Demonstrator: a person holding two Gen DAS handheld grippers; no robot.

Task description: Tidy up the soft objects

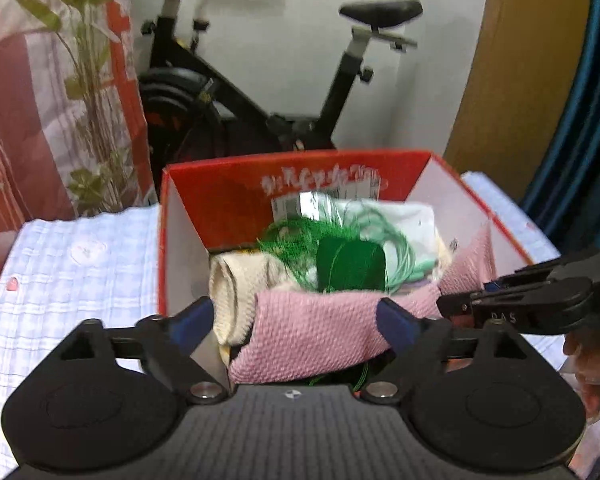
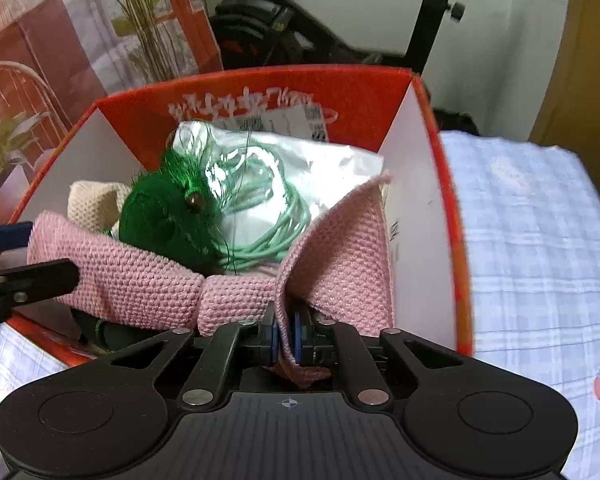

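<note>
Two grippers are working over one red box (image 1: pixel 300 184) that's sitting on a blue checked cloth (image 1: pixel 72 280). From the left wrist camera, the left gripper (image 1: pixel 296 322) is hanging with its jaws spread wide, the pink knit cloth (image 1: pixel 320 336) lying between the blue pads (image 1: pixel 192 320) but not being squeezed, draped over the box's near edge. Behind it a cream knit roll (image 1: pixel 240 280) is sitting by the box's left wall, with green tasselled stuff (image 1: pixel 348 260) in the middle. From the right wrist camera, the right gripper (image 2: pixel 286 336) is pinching nearly closed on a fold of the pink knit cloth (image 2: pixel 140 276) at the near edge, toward the box's right wall (image 2: pixel 416 184). A coil of pale green cord (image 2: pixel 276 224) is lying on a white plastic bag (image 2: pixel 332 168) further back.
</note>
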